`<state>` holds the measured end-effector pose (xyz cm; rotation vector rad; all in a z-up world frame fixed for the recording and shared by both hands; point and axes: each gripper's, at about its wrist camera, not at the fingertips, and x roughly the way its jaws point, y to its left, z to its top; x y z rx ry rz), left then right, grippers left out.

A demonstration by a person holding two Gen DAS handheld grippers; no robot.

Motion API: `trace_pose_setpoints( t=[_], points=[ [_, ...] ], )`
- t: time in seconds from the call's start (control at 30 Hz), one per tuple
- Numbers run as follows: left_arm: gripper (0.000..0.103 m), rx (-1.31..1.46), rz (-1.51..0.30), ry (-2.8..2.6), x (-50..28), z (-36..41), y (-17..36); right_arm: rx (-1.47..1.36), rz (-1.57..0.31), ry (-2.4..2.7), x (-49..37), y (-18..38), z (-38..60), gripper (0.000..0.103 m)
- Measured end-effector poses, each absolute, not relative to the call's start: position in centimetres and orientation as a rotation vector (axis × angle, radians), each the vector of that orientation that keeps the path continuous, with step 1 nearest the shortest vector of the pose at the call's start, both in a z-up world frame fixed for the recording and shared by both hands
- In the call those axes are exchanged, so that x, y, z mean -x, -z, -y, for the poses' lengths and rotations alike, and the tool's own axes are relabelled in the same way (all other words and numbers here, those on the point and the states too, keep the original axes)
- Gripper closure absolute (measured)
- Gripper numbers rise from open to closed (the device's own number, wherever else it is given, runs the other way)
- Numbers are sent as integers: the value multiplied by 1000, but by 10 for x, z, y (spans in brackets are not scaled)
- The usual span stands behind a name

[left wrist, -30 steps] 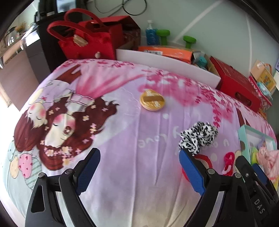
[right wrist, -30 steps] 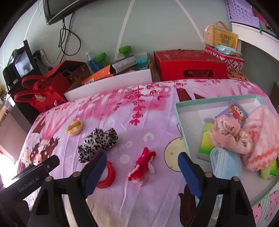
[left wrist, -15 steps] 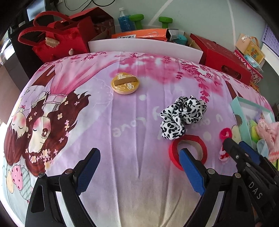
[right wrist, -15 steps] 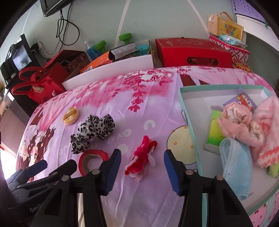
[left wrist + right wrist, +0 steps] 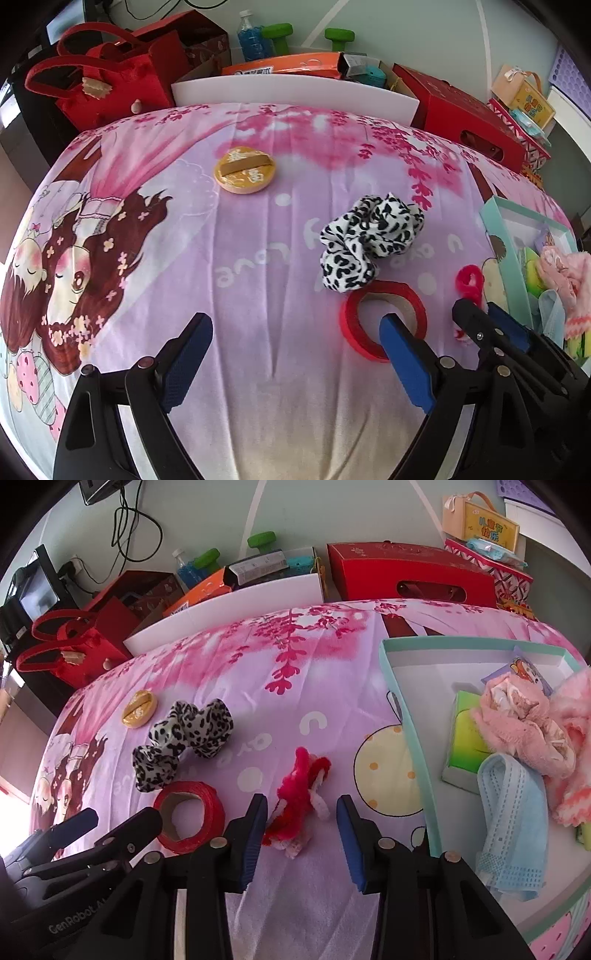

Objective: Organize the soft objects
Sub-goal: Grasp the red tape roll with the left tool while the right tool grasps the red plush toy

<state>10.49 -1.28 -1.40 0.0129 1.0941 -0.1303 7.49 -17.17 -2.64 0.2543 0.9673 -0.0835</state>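
My right hand-held gripper (image 5: 301,825) sits bottom centre of the right wrist view, jaws closing, with the red fuzzy toy (image 5: 301,797) between the pads; I see no pad pressing on it yet, so no grip. The toy's long axis runs from lower left to upper right of that frame, its pale end nearest me at the bottom, its red tuft pointing up the frame. My left hand-held gripper (image 5: 295,354) is at the bottom of the left wrist view, wide open, nothing between the jaws; its right pad overlaps the red tape roll (image 5: 384,319) in the picture, and I can't tell whether they touch. Just above the tape lies the leopard-print scrunchie (image 5: 369,242), long axis lower left to upper right, touching the roll's far edge or overlapping it. Further up, centre left, is the yellow round puff (image 5: 244,170), flat on the bedsheet (image 5: 258,369). The teal box (image 5: 406,716) is on the right of the right wrist view and already holds pink fluffy pieces (image 5: 524,723), a blue face mask (image 5: 513,819) and a green pack (image 5: 465,738). Progress judgement: partly done. Left outside: toy, scrunchie, probably the puff. The tape looks rigid, so likely not part of the job.
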Motion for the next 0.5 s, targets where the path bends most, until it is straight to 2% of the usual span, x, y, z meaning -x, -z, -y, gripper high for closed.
trace_pose_setpoints(
  t=[0.27,0.5],
  points=[
    [11,11,-1115,131,-108,14,20,-249,-974,81,-75,28,172,72],
    [12,-29,-1112,78,-113,18,30,-245,-978,78,-74,27,172,72]
  ],
)
